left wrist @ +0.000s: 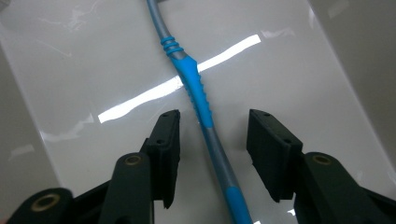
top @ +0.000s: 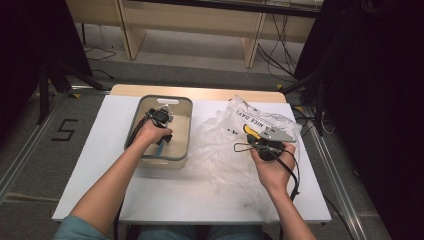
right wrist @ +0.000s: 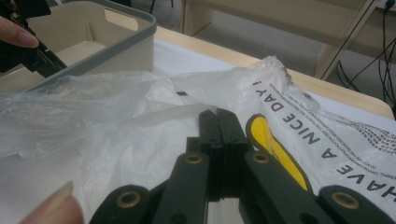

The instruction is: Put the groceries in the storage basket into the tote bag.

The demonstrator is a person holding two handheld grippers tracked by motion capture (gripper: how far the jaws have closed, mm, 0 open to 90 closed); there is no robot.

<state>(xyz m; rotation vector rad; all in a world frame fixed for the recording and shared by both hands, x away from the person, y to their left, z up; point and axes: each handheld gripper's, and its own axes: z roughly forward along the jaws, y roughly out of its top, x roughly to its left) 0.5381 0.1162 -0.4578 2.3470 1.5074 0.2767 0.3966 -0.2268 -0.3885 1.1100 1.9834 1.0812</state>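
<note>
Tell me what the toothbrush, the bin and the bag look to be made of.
Toothbrush: glossy grey plastic, with ribbed blue grip sections, probably rubber. Bin: rigid beige plastic with a grey rim, its floor reflecting the lights. Bag: thin translucent plastic film, crinkled and printed.

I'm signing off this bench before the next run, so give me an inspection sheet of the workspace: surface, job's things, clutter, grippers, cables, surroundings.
Surface: white table top with a wooden edge at the far side.
Job's things: blue and grey toothbrush lies on the floor of the grey-rimmed bin; clear plastic bag printed "HAVE A NICE DAY" is spread beside the bin.
Clutter: nothing seen.
Grippers: left gripper is down in the bin, jaws open either side of the toothbrush handle, not touching it; right gripper is shut over the bag.
Cables: black cable loops from the right gripper.
Surroundings: wooden furniture and floor wires beyond the table.
</note>
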